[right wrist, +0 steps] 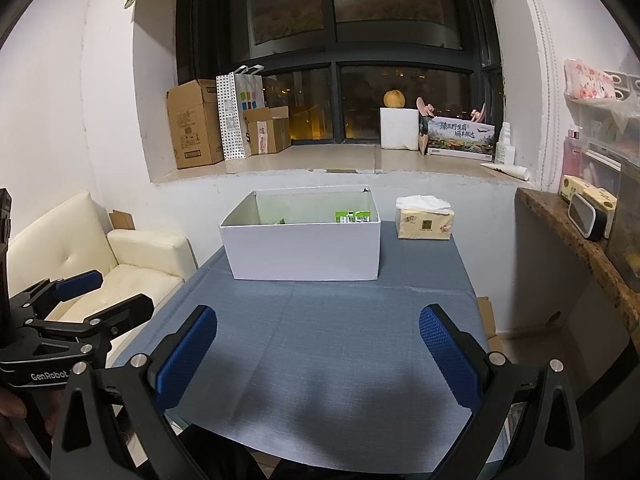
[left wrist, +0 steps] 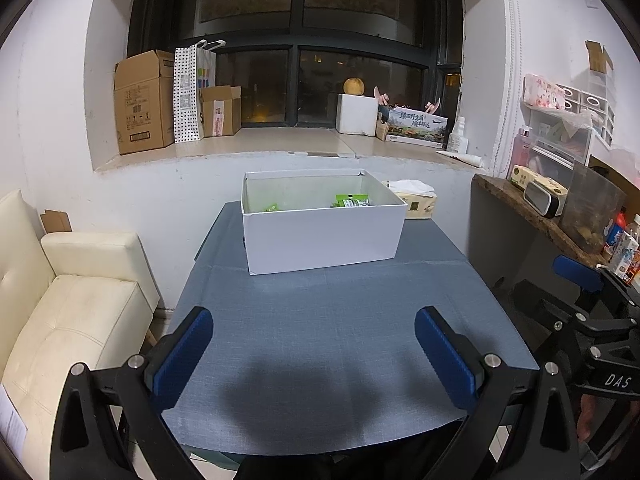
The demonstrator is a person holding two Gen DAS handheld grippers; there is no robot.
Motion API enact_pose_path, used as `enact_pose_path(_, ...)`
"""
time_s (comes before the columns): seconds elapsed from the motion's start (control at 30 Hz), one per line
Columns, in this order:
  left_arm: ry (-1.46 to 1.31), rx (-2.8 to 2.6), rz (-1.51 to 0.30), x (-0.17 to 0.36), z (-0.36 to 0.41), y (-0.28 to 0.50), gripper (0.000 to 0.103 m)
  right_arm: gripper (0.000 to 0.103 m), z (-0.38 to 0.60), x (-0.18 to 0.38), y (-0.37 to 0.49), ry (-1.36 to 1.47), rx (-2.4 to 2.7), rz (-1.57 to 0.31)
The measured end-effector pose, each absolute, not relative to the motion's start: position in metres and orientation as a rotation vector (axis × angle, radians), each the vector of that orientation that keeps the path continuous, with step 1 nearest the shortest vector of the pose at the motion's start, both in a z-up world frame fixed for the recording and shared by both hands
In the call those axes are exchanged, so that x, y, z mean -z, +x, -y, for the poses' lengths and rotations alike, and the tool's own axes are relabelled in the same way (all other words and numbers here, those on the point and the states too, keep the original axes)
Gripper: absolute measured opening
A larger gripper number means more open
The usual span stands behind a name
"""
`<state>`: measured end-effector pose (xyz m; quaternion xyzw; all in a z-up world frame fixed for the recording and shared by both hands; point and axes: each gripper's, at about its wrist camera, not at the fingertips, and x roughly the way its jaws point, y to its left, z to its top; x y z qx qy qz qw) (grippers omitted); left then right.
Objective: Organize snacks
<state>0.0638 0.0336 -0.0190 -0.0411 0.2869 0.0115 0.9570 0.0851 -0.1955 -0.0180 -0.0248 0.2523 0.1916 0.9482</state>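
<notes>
Both claws released over a blue-cloth counter (left wrist: 320,320).
We see green snack packets (left wrist: 350,201) inside the open white cardboard box (left wrist: 320,240); left claw (left wrist: 314,354) and right claw (right wrist: 318,356) grasp nothing, so sorting looks finished.

The snacks (left wrist: 350,201) are mostly hidden behind the front wall of the box (left wrist: 320,236); only green tops are seen, and their count cannot be told. The tissue pack (left wrist: 418,202) is partly covered by the box in the left view. The sofa (left wrist: 60,312) is cut off by the edge.
</notes>
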Motion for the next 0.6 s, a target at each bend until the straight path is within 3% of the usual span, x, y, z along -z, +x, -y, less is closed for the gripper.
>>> enact_pose_path(0.6, -0.084, -0.015, -0.584, 0.0190, -0.0324, 0.0631, 0.103, 0.103, 0.1954, 0.0162, 0.0837, -0.048, -0.399, -0.513)
